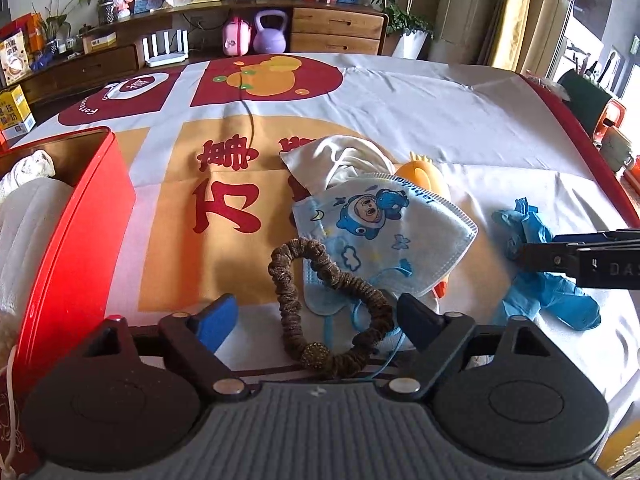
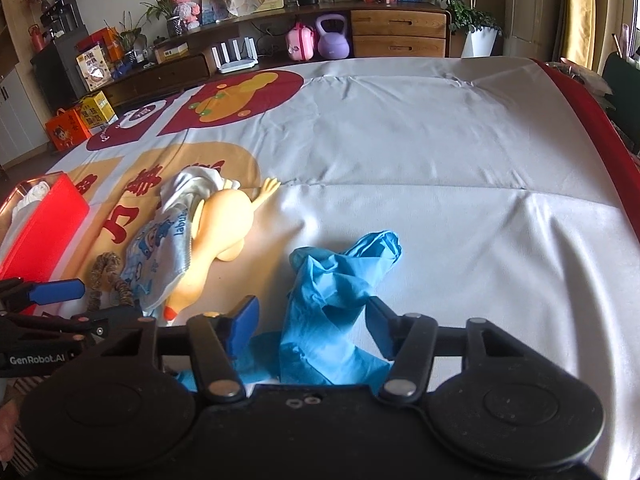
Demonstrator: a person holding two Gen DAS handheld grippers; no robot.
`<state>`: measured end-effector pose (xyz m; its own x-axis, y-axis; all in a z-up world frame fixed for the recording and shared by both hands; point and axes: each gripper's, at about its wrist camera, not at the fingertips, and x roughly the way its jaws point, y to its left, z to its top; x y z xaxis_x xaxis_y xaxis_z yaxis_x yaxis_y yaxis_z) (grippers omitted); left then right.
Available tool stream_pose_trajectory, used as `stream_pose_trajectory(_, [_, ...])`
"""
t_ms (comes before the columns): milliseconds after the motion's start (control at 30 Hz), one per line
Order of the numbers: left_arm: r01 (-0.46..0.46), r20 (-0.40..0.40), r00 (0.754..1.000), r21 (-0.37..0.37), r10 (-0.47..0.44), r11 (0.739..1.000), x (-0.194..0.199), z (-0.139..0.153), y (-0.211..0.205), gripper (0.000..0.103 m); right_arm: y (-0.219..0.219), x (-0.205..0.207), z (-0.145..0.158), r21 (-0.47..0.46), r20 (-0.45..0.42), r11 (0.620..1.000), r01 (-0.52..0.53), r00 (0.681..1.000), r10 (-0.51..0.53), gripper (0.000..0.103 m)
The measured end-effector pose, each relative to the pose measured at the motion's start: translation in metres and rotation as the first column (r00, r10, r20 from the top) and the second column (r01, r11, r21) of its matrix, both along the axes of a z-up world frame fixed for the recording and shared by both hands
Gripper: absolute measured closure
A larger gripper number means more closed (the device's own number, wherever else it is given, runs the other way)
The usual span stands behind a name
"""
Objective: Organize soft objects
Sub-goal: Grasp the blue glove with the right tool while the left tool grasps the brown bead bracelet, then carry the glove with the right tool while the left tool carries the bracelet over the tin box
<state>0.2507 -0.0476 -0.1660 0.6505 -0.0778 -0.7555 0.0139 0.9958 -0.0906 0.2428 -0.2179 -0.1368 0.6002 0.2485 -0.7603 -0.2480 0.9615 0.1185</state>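
Note:
My left gripper (image 1: 316, 320) is open, its fingers on either side of a brown scrunchie (image 1: 324, 312) lying on the cloth. The scrunchie overlaps a blue cartoon face mask (image 1: 384, 228), which covers a yellow rubber chicken (image 2: 224, 236) and a white cloth (image 1: 344, 156). My right gripper (image 2: 314, 316) is open around a crumpled blue glove (image 2: 328, 296); it shows in the left wrist view (image 1: 532, 232) with the right gripper's fingers (image 1: 560, 256) over it. The scrunchie (image 2: 106, 276) lies left of the chicken in the right wrist view.
A red box (image 1: 76, 248) holding white soft items stands at the left on the printed tablecloth (image 1: 420, 100); it shows in the right wrist view (image 2: 44, 224). A wooden sideboard (image 1: 336, 28) with clutter runs along the back. The table's red edge (image 2: 592, 120) is at the right.

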Motion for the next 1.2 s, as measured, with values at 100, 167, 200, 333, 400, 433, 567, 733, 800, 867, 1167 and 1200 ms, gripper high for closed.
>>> stream_pose_trajectory(100, [0.006, 0.007, 1.000, 0.012, -0.006, 1.000, -0.001, 0.000, -0.001, 0.027, 0.002, 0.001, -0.002, -0.013, 0.000, 1.000, 0.003, 1.000, -0.003, 0.053])
stream_pose_trajectory(167, [0.012, 0.010, 1.000, 0.022, -0.012, 1.000, -0.002, 0.000, -0.001, 0.033, 0.004, 0.001, -0.003, -0.020, -0.003, 1.000, 0.002, 1.000, -0.002, 0.059])
stream_pose_trajectory(200, [0.014, 0.012, 1.000, 0.027, -0.014, 1.000, -0.002, 0.000, -0.001, 0.038, 0.004, 0.001, -0.004, -0.024, -0.005, 1.000, 0.003, 1.000, -0.003, 0.060])
stream_pose_trajectory(333, [0.016, 0.017, 1.000, 0.017, -0.016, 1.000, -0.004, 0.002, 0.001, 0.057, 0.002, 0.001, -0.006, -0.032, -0.009, 0.999, 0.016, 1.000, -0.016, 0.067])
stream_pose_trajectory(400, [0.016, 0.016, 1.000, -0.006, -0.016, 1.000, -0.005, 0.003, 0.004, 0.065, 0.000, 0.000, -0.006, -0.029, -0.009, 0.999, 0.021, 1.000, -0.021, 0.072])
stream_pose_trajectory(433, [0.017, 0.016, 1.000, -0.012, -0.017, 1.000, -0.005, 0.003, 0.005, 0.069, -0.001, 0.000, -0.006, -0.029, -0.009, 0.999, 0.025, 1.000, -0.025, 0.076])
stream_pose_trajectory(567, [0.019, 0.021, 1.000, -0.014, -0.019, 1.000, -0.007, 0.003, 0.006, 0.080, -0.003, -0.001, -0.007, -0.036, -0.008, 0.999, 0.036, 0.999, -0.037, 0.093])
stream_pose_trajectory(733, [0.016, 0.032, 0.999, -0.011, -0.015, 1.000, -0.009, 0.005, 0.008, 0.086, -0.006, -0.005, -0.004, -0.038, 0.011, 0.998, 0.045, 0.999, -0.045, 0.100])
stream_pose_trajectory(800, [0.018, 0.036, 0.999, -0.011, -0.018, 1.000, -0.010, 0.006, 0.009, 0.087, -0.008, -0.008, -0.001, -0.035, 0.022, 0.998, 0.047, 0.999, -0.047, 0.101])
stream_pose_trajectory(867, [0.016, 0.040, 0.999, -0.015, -0.015, 1.000, -0.012, 0.009, 0.010, 0.087, -0.010, -0.012, 0.004, -0.026, 0.033, 0.999, 0.048, 0.998, -0.047, 0.101])
stream_pose_trajectory(1167, [0.005, 0.050, 0.999, -0.058, -0.002, 0.998, -0.024, 0.023, 0.018, 0.087, -0.016, -0.032, 0.034, 0.021, 0.084, 0.999, 0.042, 0.995, -0.043, 0.101])
stream_pose_trajectory(1200, [0.005, 0.052, 0.999, -0.064, -0.002, 0.998, -0.026, 0.026, 0.019, 0.087, -0.015, -0.034, 0.038, 0.026, 0.088, 0.999, 0.036, 0.995, -0.038, 0.101])
